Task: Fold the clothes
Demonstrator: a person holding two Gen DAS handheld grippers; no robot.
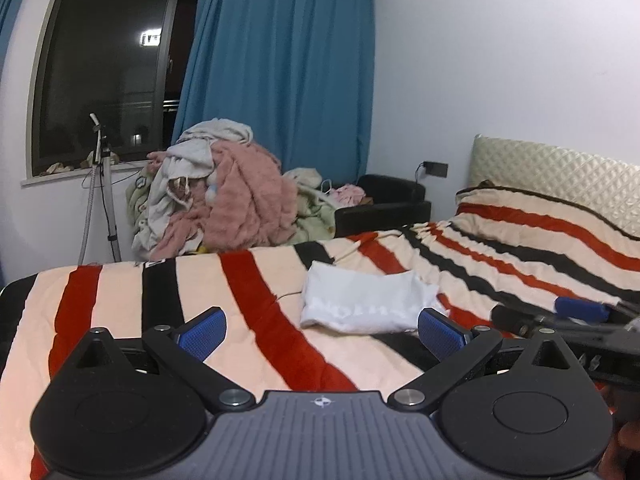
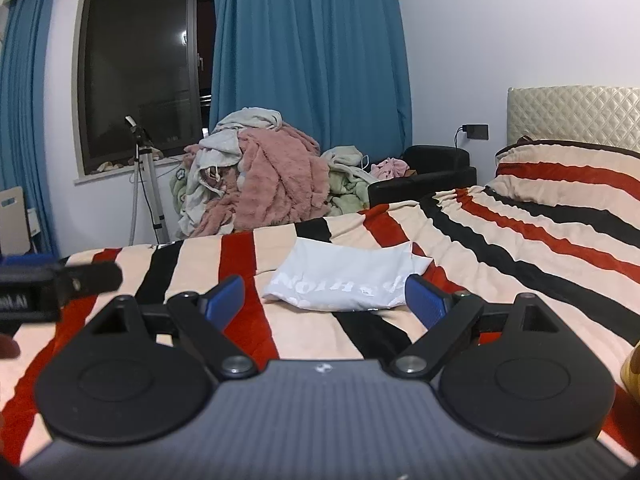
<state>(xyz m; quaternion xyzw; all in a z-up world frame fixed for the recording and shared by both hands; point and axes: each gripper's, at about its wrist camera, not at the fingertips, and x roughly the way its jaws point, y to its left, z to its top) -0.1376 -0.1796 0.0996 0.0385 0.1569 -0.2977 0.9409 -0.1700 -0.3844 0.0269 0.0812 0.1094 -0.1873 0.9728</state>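
Folded white garment (image 1: 366,304), printed lettering on its near face, flat on striped blanket (image 1: 248,280) about mid-bed, nearer the far edge than the near one.
Left gripper (image 1: 322,330): jaws released, spread wide, blue pads (image 1: 202,336) empty; above the blanket at the near edge, short of the garment, pointing toward it.
Right gripper (image 2: 324,300): jaws released, spread wide, nothing between; likewise near the near edge, garment just ahead and apart from the pads.
Each gripper visible at the side of the other's view, close alongside.
Beyond the far edge: heap of pink, grey and green laundry (image 2: 256,176), black armchair (image 2: 432,176), blue curtain (image 2: 308,48), dark window (image 2: 136,68).
At the right-hand end of the bed: quilted headboard (image 2: 572,116).
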